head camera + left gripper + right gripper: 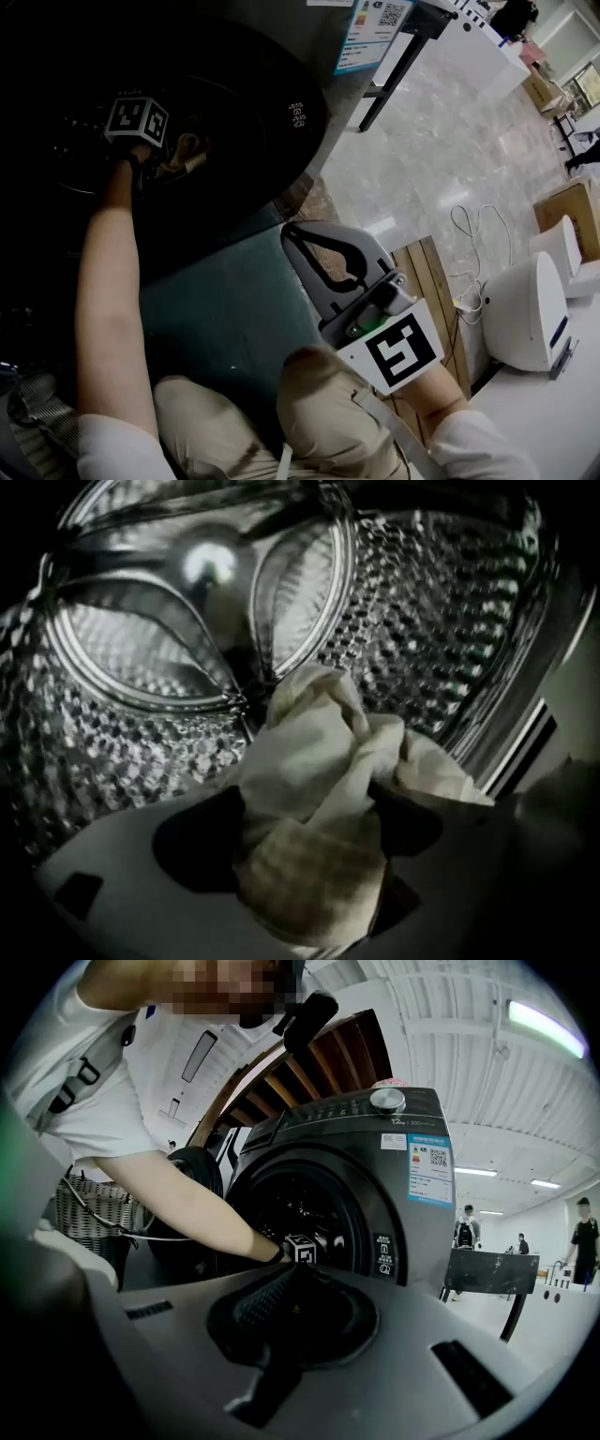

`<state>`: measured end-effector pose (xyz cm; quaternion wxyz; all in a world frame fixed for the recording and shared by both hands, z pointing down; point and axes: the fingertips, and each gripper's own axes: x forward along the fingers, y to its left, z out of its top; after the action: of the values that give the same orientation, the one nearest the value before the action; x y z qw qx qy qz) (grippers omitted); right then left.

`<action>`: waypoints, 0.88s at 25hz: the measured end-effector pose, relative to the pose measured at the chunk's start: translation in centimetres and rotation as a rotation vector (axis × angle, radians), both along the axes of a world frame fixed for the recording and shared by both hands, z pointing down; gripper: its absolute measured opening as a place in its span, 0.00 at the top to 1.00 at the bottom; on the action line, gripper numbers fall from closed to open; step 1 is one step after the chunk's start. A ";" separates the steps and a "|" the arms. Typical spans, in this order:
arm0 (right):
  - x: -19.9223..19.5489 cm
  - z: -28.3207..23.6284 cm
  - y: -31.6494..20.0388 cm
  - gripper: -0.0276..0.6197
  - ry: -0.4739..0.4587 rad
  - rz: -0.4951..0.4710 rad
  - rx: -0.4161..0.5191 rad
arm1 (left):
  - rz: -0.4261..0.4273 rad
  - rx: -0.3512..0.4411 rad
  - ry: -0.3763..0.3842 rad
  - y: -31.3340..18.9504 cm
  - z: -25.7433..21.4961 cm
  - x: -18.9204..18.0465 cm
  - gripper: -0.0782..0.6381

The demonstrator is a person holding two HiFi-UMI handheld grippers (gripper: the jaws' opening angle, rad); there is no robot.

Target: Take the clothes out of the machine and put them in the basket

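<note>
My left gripper (150, 141) is reached into the dark washing machine opening (281, 112) at arm's length. In the left gripper view the steel drum (441, 602) surrounds it, and the left gripper (309, 874) is shut on a cream cloth (319, 752) that bunches up between the jaws. A bit of that cloth (186, 150) shows in the head view. My right gripper (298, 234) is outside the machine, over my knee, shut with nothing in it. The right gripper (286, 1283) faces the washing machine (375, 1176). A wicker basket (89, 1211) stands left of the machine.
The open machine door (192, 1171) hangs to the left of the opening. A black-legged table (412, 37), white rounded devices (525, 309), cardboard boxes (572, 202) and a floor cable (469, 225) lie to the right. People (466, 1232) stand far off.
</note>
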<state>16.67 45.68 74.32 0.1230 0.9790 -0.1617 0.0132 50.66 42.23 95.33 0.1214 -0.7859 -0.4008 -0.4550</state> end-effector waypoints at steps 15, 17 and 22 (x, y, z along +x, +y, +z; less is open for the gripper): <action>-2.1 1.7 0.7 0.94 -0.025 0.011 0.010 | 0.135 0.112 0.049 0.2 0.0 -1.6 0.66; -1.8 1.5 0.1 0.94 -0.018 -0.008 0.022 | 0.120 0.065 0.104 0.3 -1.3 -1.9 0.67; -0.2 0.9 -3.7 0.94 0.005 -0.099 0.046 | 0.137 -0.072 0.246 0.2 -6.0 -4.1 0.68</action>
<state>16.45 41.94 75.24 0.1016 0.9724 -0.2101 0.0009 46.57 42.42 89.31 0.1720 -0.8104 -0.4516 -0.3313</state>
